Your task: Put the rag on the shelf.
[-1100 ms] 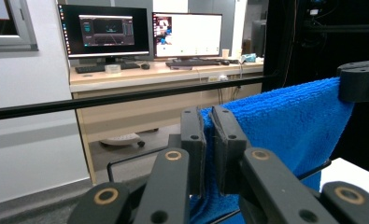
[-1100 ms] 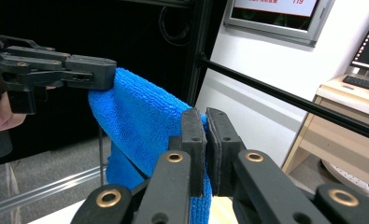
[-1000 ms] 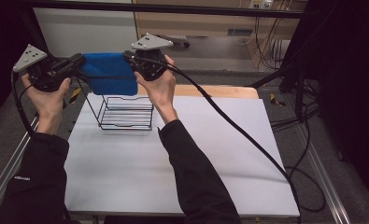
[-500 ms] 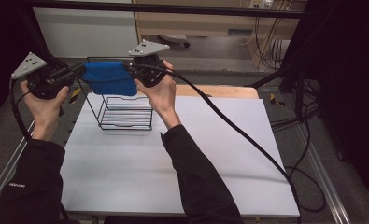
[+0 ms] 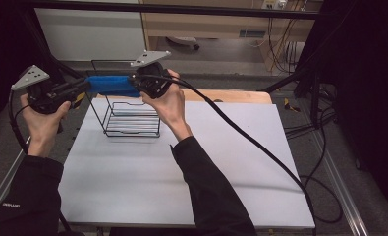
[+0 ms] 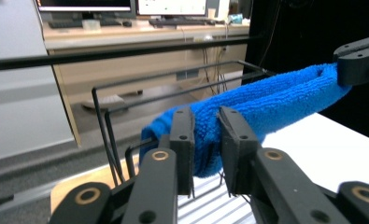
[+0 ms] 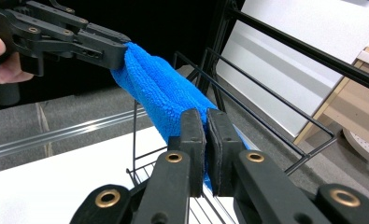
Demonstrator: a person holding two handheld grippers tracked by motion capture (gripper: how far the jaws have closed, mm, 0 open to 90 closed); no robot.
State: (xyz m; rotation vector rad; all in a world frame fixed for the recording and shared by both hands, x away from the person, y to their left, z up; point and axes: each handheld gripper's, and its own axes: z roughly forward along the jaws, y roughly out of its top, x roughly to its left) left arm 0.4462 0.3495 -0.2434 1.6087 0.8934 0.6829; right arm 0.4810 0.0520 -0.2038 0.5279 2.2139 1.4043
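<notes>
A blue towel (image 5: 108, 84) is stretched level between my two grippers, just above the top rail of a black wire rack (image 5: 132, 120) on the white table (image 5: 206, 147). My left gripper (image 5: 83, 87) has one end of the towel (image 6: 275, 98) between its jaws (image 6: 205, 116). Those jaws have just been opening a little, and the pads still touch the cloth. My right gripper (image 5: 135, 84) is shut tight on the other end (image 7: 159, 88), pads (image 7: 204, 116) nearly together. The right gripper (image 6: 359, 60) also appears far off in the left gripper view.
The rack's thin upright wires (image 7: 135, 135) stand right under the towel. Black frame bars (image 5: 157, 7) cross behind the table. A thick cable (image 5: 240, 137) trails from the right gripper over the table. Cables lie on the floor at the right (image 5: 324, 196).
Both hands have sunk a little toward the rack. The towel, which hung down as a wide sheet, is now pulled into a narrow level band.
</notes>
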